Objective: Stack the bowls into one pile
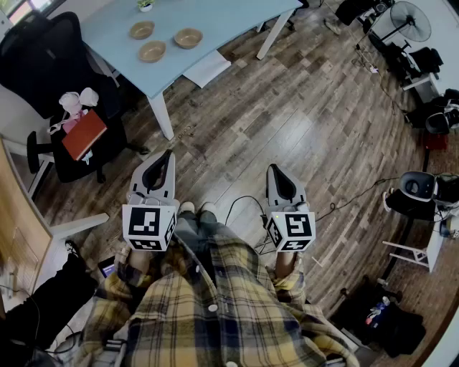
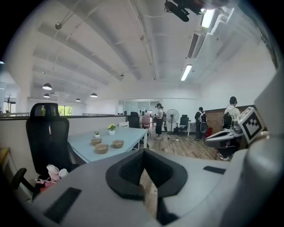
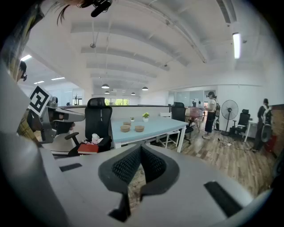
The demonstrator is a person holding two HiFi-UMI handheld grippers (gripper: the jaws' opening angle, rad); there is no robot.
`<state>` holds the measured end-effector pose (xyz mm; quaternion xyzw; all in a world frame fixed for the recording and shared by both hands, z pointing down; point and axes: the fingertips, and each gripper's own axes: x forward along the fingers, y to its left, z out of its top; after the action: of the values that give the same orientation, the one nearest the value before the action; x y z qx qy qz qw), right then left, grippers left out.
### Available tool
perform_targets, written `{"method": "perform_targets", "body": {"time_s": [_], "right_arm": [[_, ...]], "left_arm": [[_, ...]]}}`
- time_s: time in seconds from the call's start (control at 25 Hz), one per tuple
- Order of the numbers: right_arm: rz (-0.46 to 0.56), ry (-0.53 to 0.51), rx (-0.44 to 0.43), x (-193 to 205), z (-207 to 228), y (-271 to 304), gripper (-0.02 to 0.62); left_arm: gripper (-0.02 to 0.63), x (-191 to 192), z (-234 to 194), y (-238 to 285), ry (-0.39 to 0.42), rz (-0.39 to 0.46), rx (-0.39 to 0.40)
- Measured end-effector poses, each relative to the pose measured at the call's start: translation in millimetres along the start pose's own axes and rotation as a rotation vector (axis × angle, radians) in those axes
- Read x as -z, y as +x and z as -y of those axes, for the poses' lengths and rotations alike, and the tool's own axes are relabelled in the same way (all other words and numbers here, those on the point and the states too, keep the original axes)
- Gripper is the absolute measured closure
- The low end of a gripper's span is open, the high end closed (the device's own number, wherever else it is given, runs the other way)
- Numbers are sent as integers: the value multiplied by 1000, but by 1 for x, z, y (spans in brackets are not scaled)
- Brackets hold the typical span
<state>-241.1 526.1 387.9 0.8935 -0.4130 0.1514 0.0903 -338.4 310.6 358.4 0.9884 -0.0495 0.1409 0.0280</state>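
The three bowls sit apart on the light blue table (image 1: 215, 21) at the far left of the room: a far-left bowl (image 1: 142, 30), a near bowl (image 1: 152, 51) and a right bowl (image 1: 188, 38). None of them touch and none are nested yet. A small potted plant (image 1: 145, 6) stands just beyond them.

We stand well back on the wood floor (image 1: 287, 107). Our left gripper (image 1: 166, 156) and right gripper (image 1: 276, 172) are held low in front of us, both claws closed and holding nothing.

We judge that stacking has not begun and this is still the approach. Next we need to step up to the table, spread one claw, and take a bowl by its rim so we can set it into a neighbour.
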Motion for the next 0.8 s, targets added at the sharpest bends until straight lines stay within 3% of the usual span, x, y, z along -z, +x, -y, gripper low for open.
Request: {"method": "perform_targets", "body": {"time_s": [0.2,0.28,0.48,0.8], "right_arm": [[37,70,-28,-2,10,-7,573],[45,81,-49,-3,10,-7,505],[61,95,-77,-2,14,-6,441],[28,129,-98,3,15,39,400]], "left_arm": [[608,-5,4,3,10,19,-18],[538,-5,5,4,3,26,-27],[446,-3,8,6,-25,37,-34],[354,-4,-16,46,-58,43,-8]]}}
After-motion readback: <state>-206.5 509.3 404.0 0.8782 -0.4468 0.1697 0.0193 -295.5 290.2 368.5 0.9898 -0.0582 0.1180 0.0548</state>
